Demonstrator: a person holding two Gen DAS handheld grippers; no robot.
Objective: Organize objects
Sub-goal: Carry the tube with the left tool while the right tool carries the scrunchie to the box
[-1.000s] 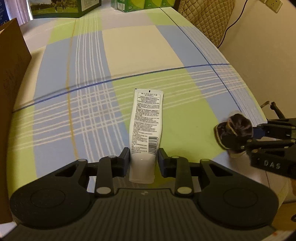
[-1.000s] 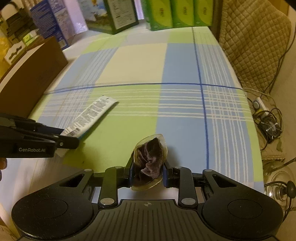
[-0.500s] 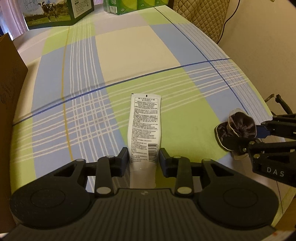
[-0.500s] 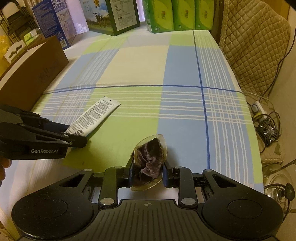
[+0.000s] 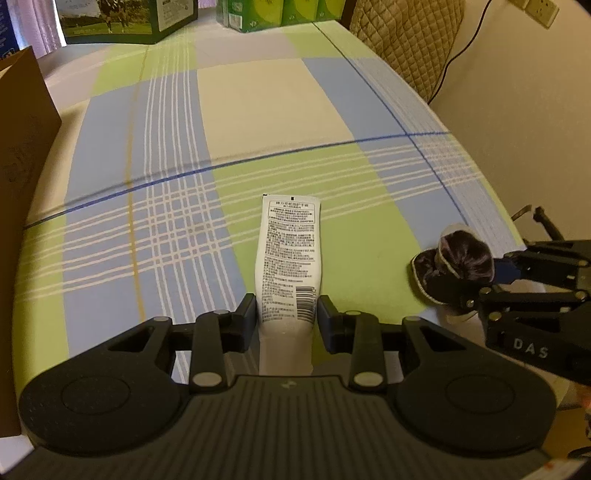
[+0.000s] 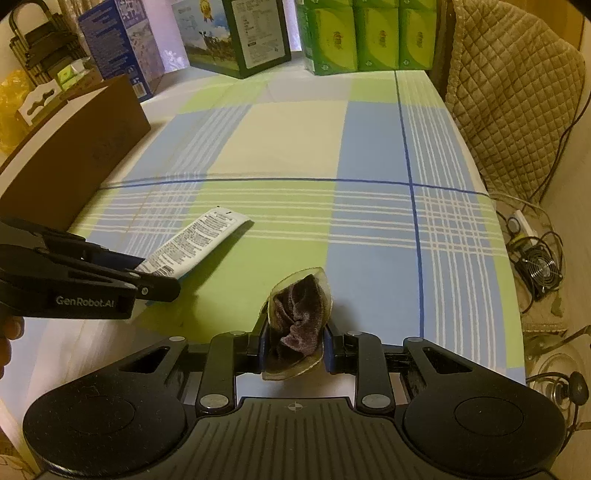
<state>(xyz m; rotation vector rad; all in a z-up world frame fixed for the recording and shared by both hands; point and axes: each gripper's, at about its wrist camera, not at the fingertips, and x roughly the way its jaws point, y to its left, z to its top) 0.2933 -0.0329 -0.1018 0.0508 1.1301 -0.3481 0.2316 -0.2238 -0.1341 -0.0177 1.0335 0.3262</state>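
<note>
Both tongs loaded near tablecloth (image 6: 295, 147) edge

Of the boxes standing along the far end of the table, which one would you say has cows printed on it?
The dark green box with the white label panel, between the blue box and the bright green cartons; the cows show on its picture side.

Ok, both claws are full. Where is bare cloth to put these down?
The widest bare stretch is the checked tablecloth between the brown box on the left and the quilted chair on the right. Crowded: the far edge, lined with green cartons, and the near corner around the tube and scrunchie.
</note>
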